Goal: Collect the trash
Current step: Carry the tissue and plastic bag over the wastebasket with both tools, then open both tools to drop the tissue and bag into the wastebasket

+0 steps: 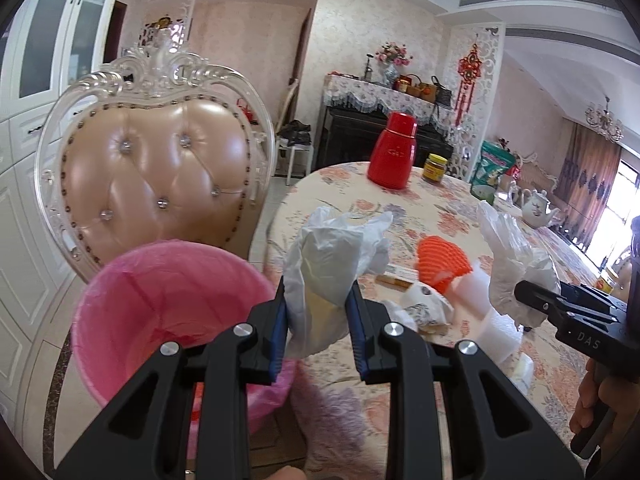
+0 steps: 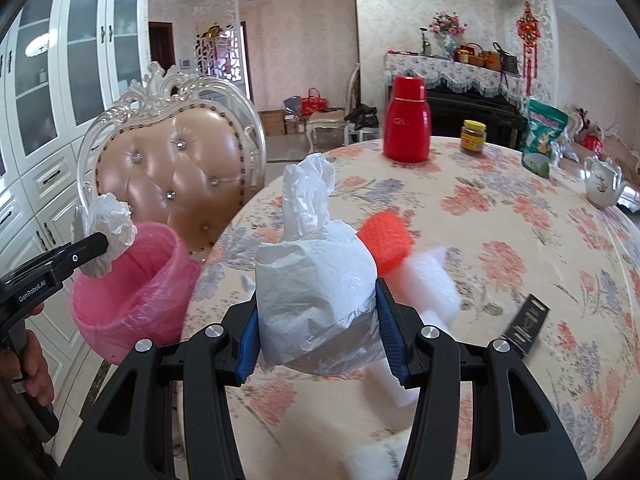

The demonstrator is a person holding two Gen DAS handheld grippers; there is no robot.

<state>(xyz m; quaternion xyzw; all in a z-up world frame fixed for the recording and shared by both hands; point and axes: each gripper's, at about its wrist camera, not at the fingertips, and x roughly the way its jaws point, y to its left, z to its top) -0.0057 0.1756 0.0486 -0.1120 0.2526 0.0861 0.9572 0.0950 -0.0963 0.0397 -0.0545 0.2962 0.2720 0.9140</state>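
Trash is gripped in both claws: the left gripper (image 1: 318, 320) is pinched narrowly on a crumpled white bag wad (image 1: 332, 264) held beside the pink-lined bin (image 1: 160, 304), and the right gripper (image 2: 318, 328), somewhat wider, clamps a bundle of tissue and clear plastic (image 2: 316, 280) above the flowered table (image 2: 520, 248). Only the right wrist view shows a black packet (image 2: 526, 330) lying on the cloth; only the left view shows a crumpled wrapper (image 1: 424, 308) beside the orange foam net (image 1: 440, 260) and white foam (image 1: 480, 300).
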